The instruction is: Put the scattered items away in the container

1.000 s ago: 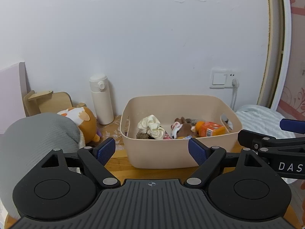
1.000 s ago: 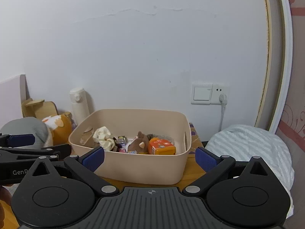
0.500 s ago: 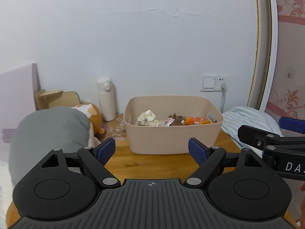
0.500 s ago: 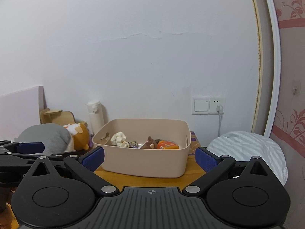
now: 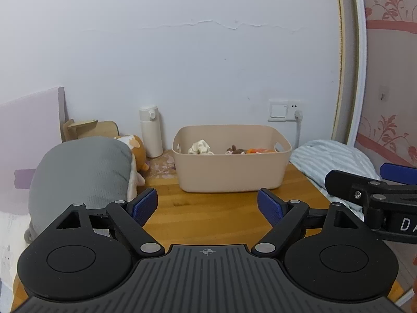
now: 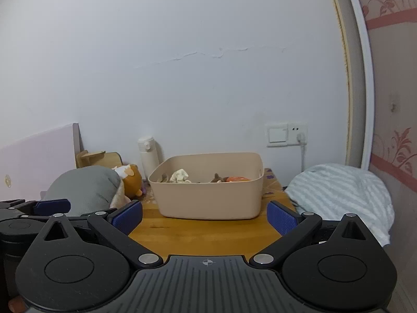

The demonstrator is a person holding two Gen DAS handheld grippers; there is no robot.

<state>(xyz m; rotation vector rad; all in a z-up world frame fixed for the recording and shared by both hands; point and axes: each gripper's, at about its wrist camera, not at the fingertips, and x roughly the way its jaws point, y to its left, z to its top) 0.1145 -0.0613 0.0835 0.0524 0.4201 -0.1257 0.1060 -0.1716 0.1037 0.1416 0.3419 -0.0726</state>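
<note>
Facing a beige plastic container [image 5: 232, 174] that stands on a wooden tabletop [image 5: 208, 216] near the white wall, both hand-held grippers point toward it from well back. Left gripper [image 5: 207, 206]: blue-padded fingers spread wide apart, nothing between them. Right gripper [image 6: 206, 215]: fingers likewise wide apart and empty. In the left wrist view the right gripper's black body enters from the right edge, bearing white capital letters of which only "DA" can be read; the rest is cut off by the frame. In the right wrist view the left gripper appears at the left edge with no legible marking.

Inside the container lie a crumpled cream cloth item [image 5: 199, 147], a small brown plush toy [image 5: 235, 150] and an orange packet [image 5: 260, 150]; any print on the packet is too small to read. To the left of the container, upright against the wall, stands a white flask [image 5: 151, 131]. Further left are an orange-and-white plush toy [image 5: 135, 150], partly covered by a grey cushion [image 5: 80, 174], and a wooden piece [image 5: 90, 127] behind them. A striped pale-blue pillow [image 6: 341, 195] lies to the right of the table. A wall switch with socket [image 5: 284, 109] carries a plugged-in white cable.
</note>
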